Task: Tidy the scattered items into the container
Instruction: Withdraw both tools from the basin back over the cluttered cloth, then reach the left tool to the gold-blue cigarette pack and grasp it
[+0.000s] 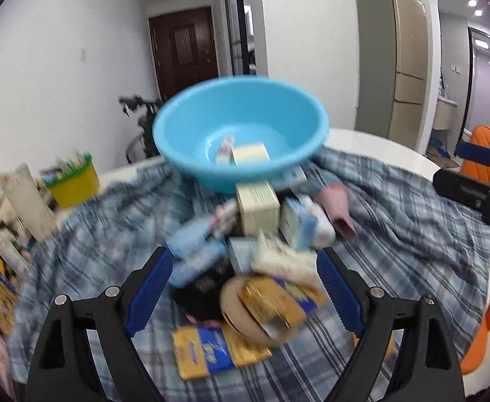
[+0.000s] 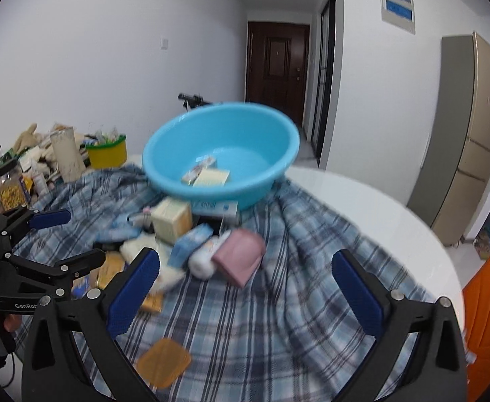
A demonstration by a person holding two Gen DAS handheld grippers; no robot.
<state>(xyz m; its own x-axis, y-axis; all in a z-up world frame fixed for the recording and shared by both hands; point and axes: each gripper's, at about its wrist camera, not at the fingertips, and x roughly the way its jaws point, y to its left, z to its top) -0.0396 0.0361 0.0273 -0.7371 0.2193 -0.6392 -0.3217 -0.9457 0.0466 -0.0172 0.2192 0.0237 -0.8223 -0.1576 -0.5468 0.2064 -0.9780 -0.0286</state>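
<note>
Both grippers tilted down, left gripper (image 1: 245, 288) & right gripper (image 2: 245, 278) jaws wide, empty, over cluttered plaid cloth (image 2: 278, 318)

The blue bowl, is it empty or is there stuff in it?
Not empty. The blue bowl already holds a pale yellow box and a small packet on its bottom.

White walls (image 2: 94, 50), dark wooden door (image 2: 276, 67), beige fridge (image 1: 409, 67).
</note>
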